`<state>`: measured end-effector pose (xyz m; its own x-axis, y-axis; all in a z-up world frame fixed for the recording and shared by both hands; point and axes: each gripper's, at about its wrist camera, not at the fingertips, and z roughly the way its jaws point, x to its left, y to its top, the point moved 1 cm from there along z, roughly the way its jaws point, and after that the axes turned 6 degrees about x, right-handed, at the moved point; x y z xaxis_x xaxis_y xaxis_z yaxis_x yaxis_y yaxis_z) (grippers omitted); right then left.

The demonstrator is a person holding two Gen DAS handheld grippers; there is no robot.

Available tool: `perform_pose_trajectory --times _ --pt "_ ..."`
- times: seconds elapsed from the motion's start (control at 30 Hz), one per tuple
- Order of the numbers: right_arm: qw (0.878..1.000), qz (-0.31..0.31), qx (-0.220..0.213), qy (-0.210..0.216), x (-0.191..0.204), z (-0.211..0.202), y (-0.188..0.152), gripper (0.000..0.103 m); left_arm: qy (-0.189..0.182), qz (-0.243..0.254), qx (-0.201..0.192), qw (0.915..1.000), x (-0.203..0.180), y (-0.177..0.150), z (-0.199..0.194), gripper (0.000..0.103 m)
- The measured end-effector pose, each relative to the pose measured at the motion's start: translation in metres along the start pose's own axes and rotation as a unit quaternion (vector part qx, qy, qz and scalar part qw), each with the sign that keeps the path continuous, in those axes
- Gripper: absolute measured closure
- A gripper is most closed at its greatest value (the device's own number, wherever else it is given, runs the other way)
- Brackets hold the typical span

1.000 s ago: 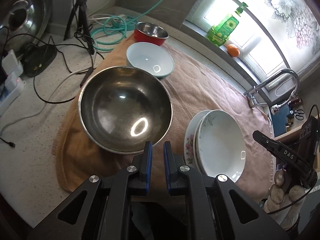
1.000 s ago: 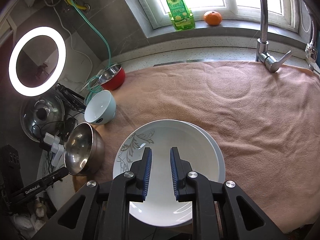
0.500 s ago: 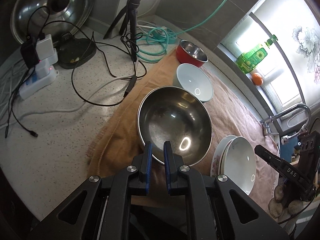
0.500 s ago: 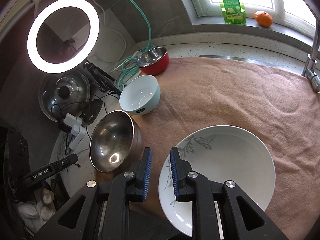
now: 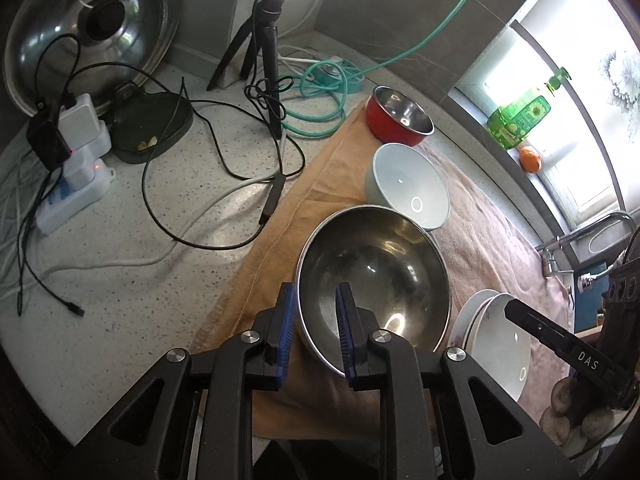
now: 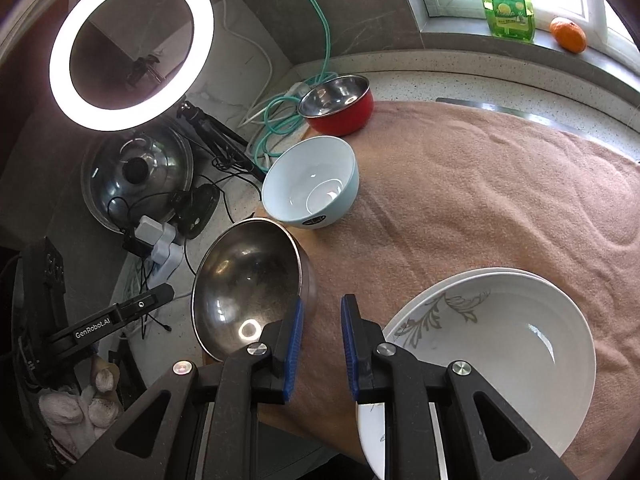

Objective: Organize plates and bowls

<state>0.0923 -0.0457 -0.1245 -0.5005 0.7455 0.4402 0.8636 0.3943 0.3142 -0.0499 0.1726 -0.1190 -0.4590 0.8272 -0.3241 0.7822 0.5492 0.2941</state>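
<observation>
Speckled stone countertop (image 5: 120, 280) carries a tan-pink towel (image 6: 500, 208) on which all the dishes sit. Nearest the left wrist camera, the left gripper (image 5: 316, 328) has its jaws spread apart, straddling the near rim of the large steel bowl (image 5: 372, 284): one blue pad lies outside the wall, the other inside, and whether either touches the metal cannot be told. From the right wrist camera, the right gripper (image 6: 320, 340) is likewise spread with nothing between its pads, hovering over bare towel in the gap between the steel bowl (image 6: 248, 284) and the stacked white plates (image 6: 492, 344). The top plate shows a grey leaf pattern on its rim and overlaps the one beneath. In the left view the same stack (image 5: 496, 340) sits just right of the steel bowl, partly behind the other gripper's black body.

Beyond the steel bowl, and close to its far rim, stands a pale blue bowl (image 6: 312, 184), upright. Farther on, at the towel's far corner, is a red bowl with a steel interior (image 6: 338, 106). A coiled teal hose (image 5: 316, 96) lies beside it, near black cables (image 5: 208, 184), a power strip (image 5: 72, 196) and a tripod (image 5: 260, 52) bearing the ring light (image 6: 132, 46). A big steel lid (image 5: 88, 28) leans against the wall. On the windowsill stand a green detergent bottle (image 6: 508, 4) and an orange (image 6: 568, 34).
</observation>
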Motion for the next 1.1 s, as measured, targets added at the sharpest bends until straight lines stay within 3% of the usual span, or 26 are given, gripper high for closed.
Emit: perform_pose_trajectory --times 0.23,0.47,0.6,0.77,1.1 --pt "0.999 0.045 -0.011 -0.015 0.008 0.015 0.001 0.085 -0.016 0.048 0.021 0.9985 0.005 0.021 0.012 0.084" --pt "0.997 0.066 -0.021 -0.032 0.018 0.025 -0.004 0.085 -0.026 0.086 0.033 0.9954 0.007 0.021 0.014 0.084" --pt "0.996 0.083 -0.02 -0.033 0.019 0.032 -0.008 0.085 -0.051 0.065 0.05 0.9953 0.01 0.029 0.019 0.084" --pt "0.996 0.089 -0.004 -0.031 0.018 0.046 -0.009 0.085 -0.031 0.078 0.044 0.9955 0.006 0.033 0.019 0.084" --pt "0.997 0.07 0.002 -0.033 0.02 0.052 -0.007 0.085 -0.028 0.082 0.061 0.9943 0.006 0.03 0.031 0.084"
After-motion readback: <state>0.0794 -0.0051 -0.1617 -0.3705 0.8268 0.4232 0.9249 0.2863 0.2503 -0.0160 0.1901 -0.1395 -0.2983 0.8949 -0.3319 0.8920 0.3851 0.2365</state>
